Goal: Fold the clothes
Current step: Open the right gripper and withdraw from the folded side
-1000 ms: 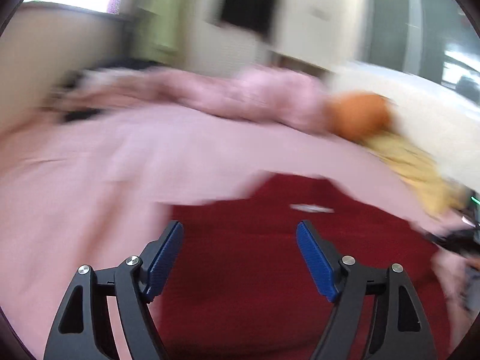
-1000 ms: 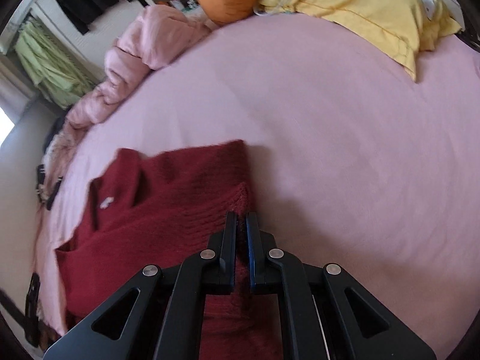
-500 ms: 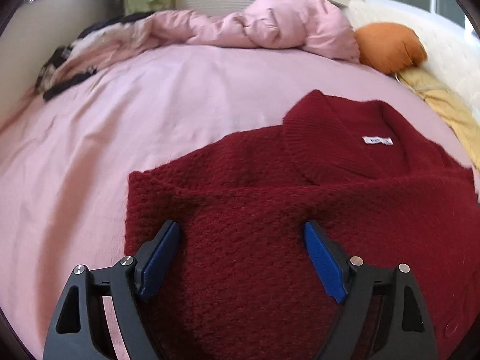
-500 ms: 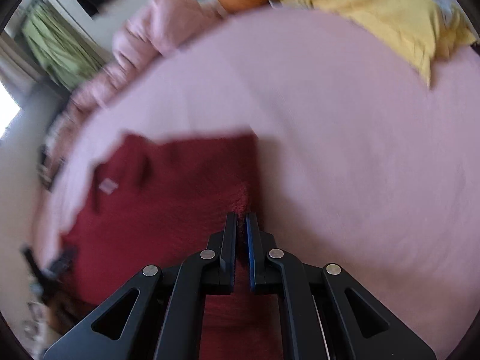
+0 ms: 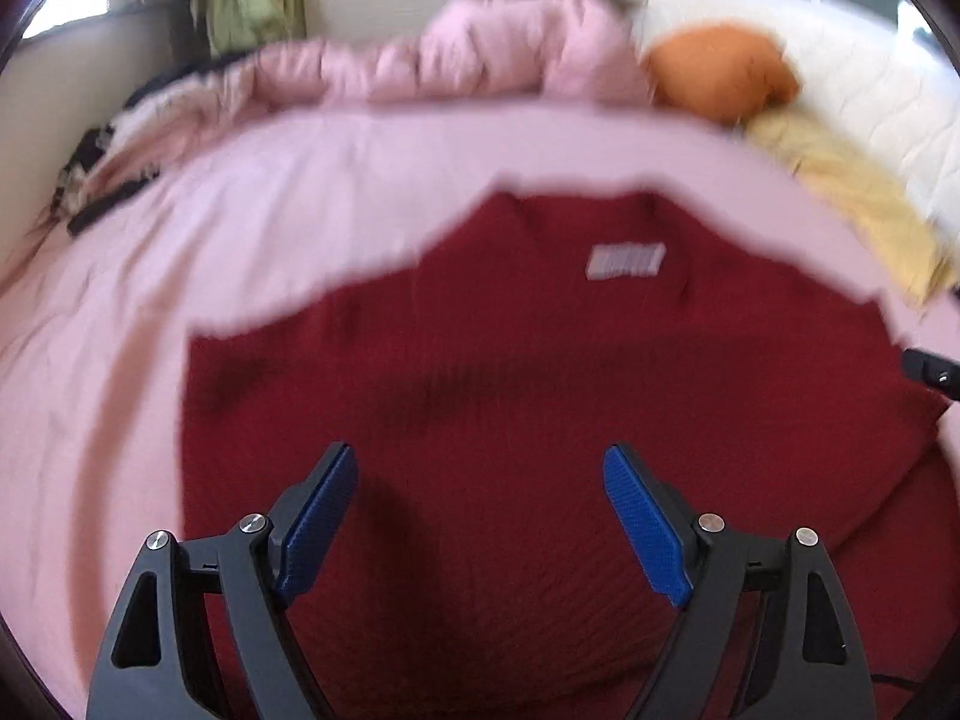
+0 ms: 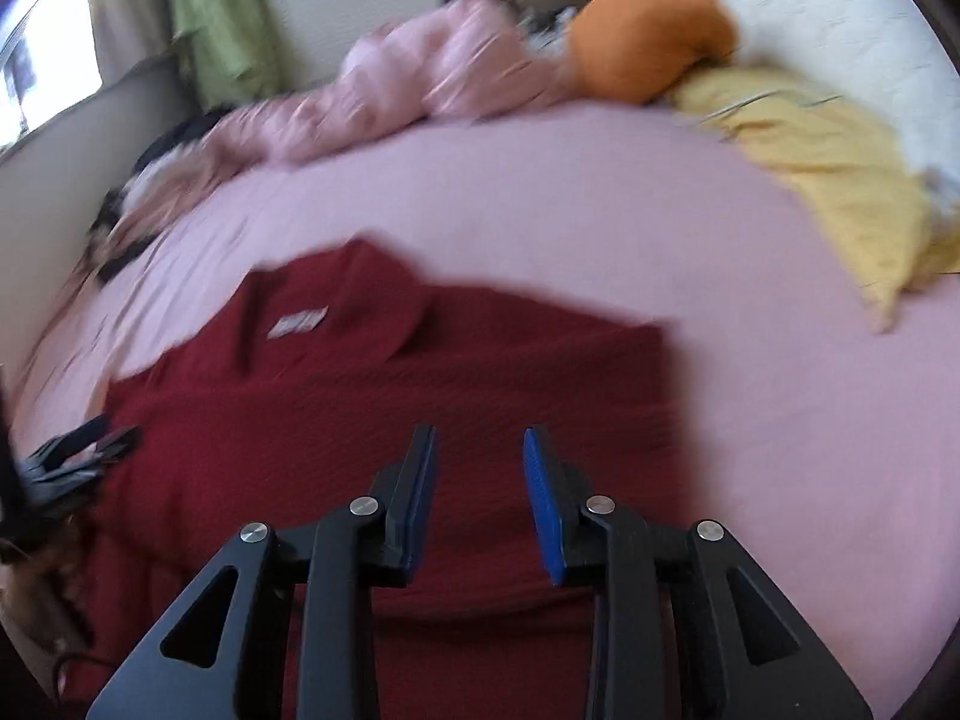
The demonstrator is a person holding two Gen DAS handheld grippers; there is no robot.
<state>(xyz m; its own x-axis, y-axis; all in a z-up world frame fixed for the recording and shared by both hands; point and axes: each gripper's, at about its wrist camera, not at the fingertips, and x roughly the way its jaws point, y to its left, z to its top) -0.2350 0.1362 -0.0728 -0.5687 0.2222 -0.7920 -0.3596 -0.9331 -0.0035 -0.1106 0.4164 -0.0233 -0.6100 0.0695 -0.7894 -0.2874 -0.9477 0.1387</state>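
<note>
Red sweater (image 5: 540,396) flat on bed (image 5: 300,192); left gripper (image 5: 480,516) wide (empty), right gripper (image 6: 477,498) just parted.

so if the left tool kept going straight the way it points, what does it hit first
Most likely the red sweater, which fills the space ahead of the open left tool. Nothing shows between them, though blur hides the exact gap.

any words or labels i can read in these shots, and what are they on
No text can be read in either view.
Neck label on the red sweater: a pale tag with dark marks, too blurred to read in the left wrist view.
Same label in the right wrist view: also smeared by motion, unreadable.
Nothing else in view shows lettering.
</note>
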